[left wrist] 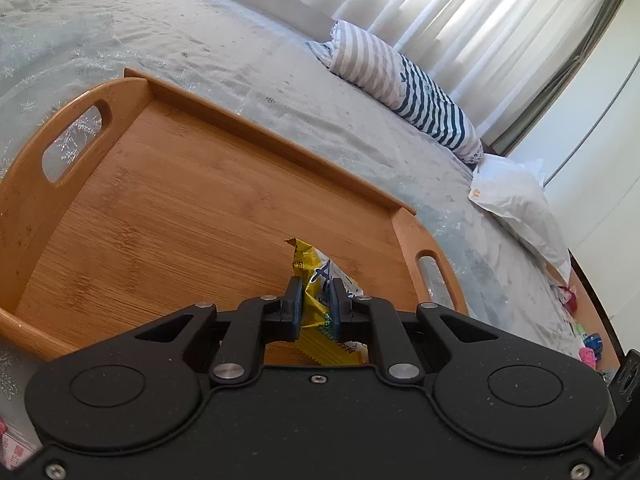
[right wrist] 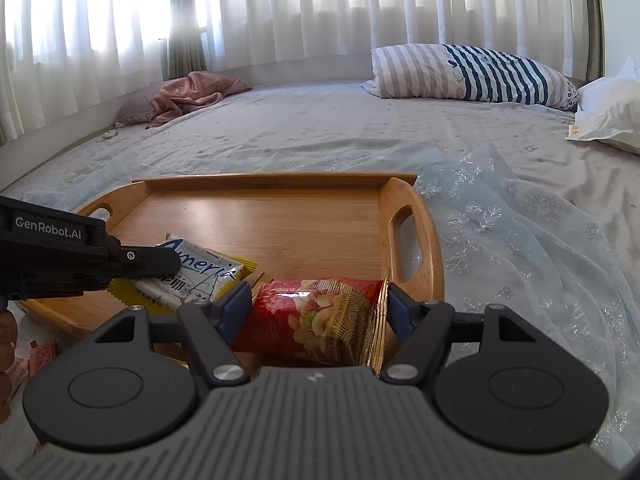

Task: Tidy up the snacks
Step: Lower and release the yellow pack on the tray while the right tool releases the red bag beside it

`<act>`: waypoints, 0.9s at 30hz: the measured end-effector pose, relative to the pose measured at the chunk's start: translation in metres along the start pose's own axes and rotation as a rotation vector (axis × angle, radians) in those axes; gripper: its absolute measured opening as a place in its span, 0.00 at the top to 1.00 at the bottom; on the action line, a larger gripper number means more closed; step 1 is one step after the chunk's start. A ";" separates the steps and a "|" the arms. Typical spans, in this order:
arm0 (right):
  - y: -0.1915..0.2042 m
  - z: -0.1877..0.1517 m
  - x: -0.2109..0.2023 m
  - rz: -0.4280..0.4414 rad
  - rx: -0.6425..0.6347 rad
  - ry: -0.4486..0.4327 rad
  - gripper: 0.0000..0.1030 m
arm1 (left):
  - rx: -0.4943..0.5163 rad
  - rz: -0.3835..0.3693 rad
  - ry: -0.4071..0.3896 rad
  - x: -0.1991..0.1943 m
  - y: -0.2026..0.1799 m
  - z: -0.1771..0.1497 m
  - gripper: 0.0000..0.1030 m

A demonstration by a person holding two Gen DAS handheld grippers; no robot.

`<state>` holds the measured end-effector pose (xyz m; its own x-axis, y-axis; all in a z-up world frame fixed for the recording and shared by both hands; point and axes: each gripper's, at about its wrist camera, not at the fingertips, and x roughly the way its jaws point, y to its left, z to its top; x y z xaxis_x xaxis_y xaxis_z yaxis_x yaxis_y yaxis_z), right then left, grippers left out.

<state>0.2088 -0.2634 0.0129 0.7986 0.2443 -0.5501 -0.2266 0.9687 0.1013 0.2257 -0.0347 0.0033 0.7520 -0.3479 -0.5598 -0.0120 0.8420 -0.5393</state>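
Left gripper (left wrist: 316,282) jaws clamped on yellow snack packet (left wrist: 320,304); right gripper (right wrist: 318,300) jaws clamped on red nut packet (right wrist: 320,316), both over bamboo tray (right wrist: 280,184). Risk: slick foil slipping between pads, packets colliding on release.

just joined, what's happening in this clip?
A person holding two grippers is loading snacks into a bamboo tray with cut-out handles that sits on a bed. The left gripper is shut on a yellow-and-white snack packet over the tray's near part. The right gripper is shut on a red nut packet with gold trim at the tray's near edge. Neither is released yet.
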 end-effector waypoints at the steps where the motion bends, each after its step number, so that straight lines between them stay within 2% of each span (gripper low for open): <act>1: 0.000 0.000 0.000 0.002 0.003 -0.001 0.29 | -0.007 -0.002 0.000 0.001 0.001 -0.001 0.87; 11: -0.005 -0.002 0.001 0.020 0.025 -0.008 0.28 | -0.043 0.000 0.015 0.007 0.010 -0.004 0.87; 18: -0.005 -0.002 0.002 0.040 0.045 -0.012 0.27 | -0.009 0.016 0.009 0.005 0.006 -0.004 0.86; 21: -0.004 -0.002 0.002 0.035 0.043 -0.016 0.22 | 0.001 0.014 0.019 0.004 0.003 -0.005 0.84; 24: -0.003 -0.002 0.000 0.031 0.049 -0.025 0.18 | 0.010 0.009 0.023 0.001 0.002 -0.003 0.74; 26: -0.003 -0.001 -0.001 0.028 0.058 -0.030 0.15 | 0.022 0.015 0.015 -0.002 0.000 -0.003 0.59; 27: -0.004 -0.001 -0.002 0.026 0.062 -0.033 0.14 | 0.030 0.022 0.014 -0.004 -0.001 -0.002 0.56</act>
<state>0.2073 -0.2675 0.0131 0.8112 0.2698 -0.5188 -0.2134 0.9626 0.1668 0.2214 -0.0352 0.0043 0.7428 -0.3343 -0.5801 -0.0090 0.8614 -0.5079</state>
